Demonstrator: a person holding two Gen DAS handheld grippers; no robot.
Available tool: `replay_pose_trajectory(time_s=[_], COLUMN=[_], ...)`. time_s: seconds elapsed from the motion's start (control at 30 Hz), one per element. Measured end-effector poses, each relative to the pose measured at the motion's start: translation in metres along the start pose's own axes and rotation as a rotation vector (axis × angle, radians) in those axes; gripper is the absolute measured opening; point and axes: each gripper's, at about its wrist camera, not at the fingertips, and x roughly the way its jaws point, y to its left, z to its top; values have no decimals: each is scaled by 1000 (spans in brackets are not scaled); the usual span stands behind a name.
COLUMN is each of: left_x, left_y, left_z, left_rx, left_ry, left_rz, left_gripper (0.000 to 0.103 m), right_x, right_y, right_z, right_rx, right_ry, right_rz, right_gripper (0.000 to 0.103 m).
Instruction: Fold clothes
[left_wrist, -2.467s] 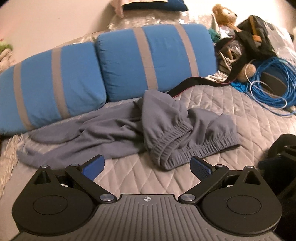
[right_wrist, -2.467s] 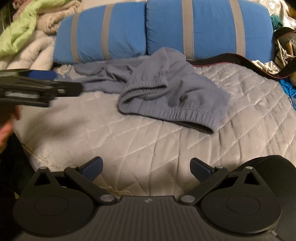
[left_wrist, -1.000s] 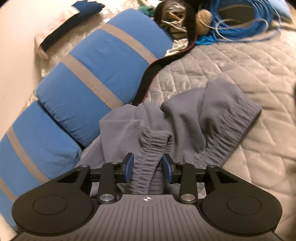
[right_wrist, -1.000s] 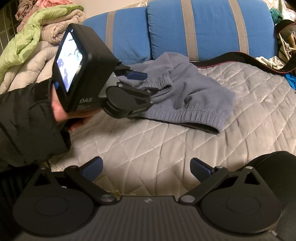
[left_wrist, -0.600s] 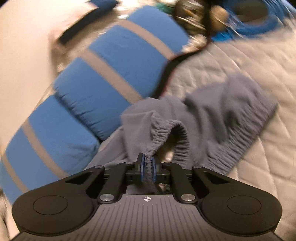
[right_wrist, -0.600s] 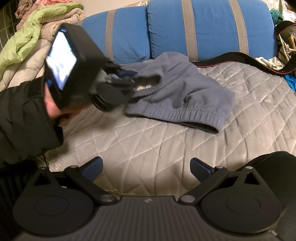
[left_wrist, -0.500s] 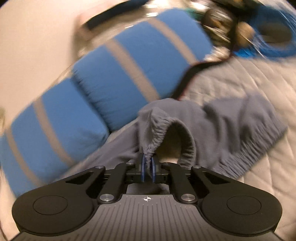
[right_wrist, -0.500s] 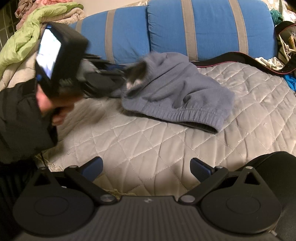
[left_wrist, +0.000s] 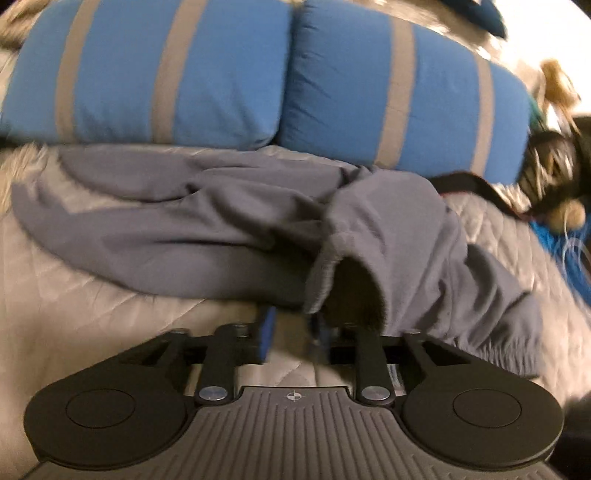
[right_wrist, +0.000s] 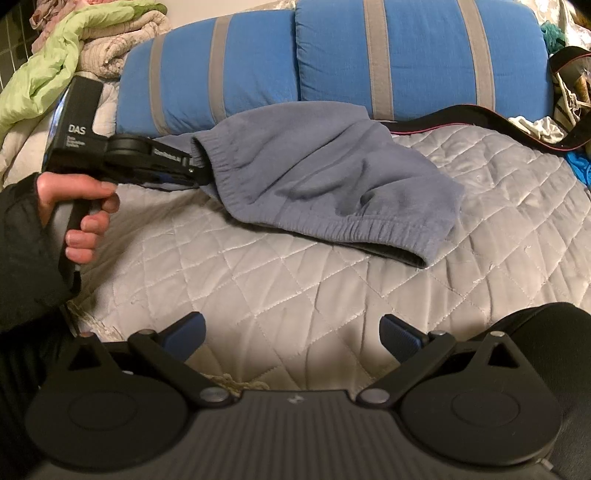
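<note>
Grey sweatpants (left_wrist: 221, 229) lie crumpled on the quilted bed cover (right_wrist: 295, 280), legs stretched left along the pillows and waistband (right_wrist: 369, 225) toward the front right. My left gripper (left_wrist: 291, 332) sits at the waistband's left end (right_wrist: 207, 162), and its jaws are opening. The elastic edge droops onto the right pad while the rest of the gap shows quilt. In the right wrist view a hand (right_wrist: 81, 199) holds the left gripper (right_wrist: 195, 171) level at that edge. My right gripper (right_wrist: 291, 332) hovers open over bare quilt, well short of the pants.
Two blue pillows with grey stripes (right_wrist: 406, 55) line the back. A black strap (right_wrist: 461, 114) and a cluttered bag lie at the right, with blue cable (left_wrist: 569, 251) beside them. Folded blankets (right_wrist: 55, 55) pile up at the back left.
My left gripper shut on the waistband, pulled it leftward while rolling upright, and its jaws have now parted. The pants' top has spread to the left. My right gripper has not moved.
</note>
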Motion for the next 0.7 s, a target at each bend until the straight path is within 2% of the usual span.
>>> replay_pose_trajectory(time_s=[0.1,0.2,0.27,0.43,0.5,0.7], left_x=[-4,-11,-18,-33,-33,-6], left_y=[13,19,18,1,-4,-6], left_z=[1,-1,-3,-5,-4,8], left_rx=[-64,-84,-67,12,33,-1], left_ry=[3,-6,-22,-96,-116,-98], left_rz=[-28,-35,-52,-154,-174,-164], left_gripper=[39,40,42,61,64,64], right_x=[0,0,0,1,1,0], right_y=[0,0,0,1,1,1], right_z=[0,-1,-1,-1,-1,-1], right_rx=[-3,-3,-4,-7,-8,-9], right_ry=[1,1,2,5,6,6], right_rz=[-3,-4,-6,-11,-12,-8], right_gripper=[103,103,103,103,103,103])
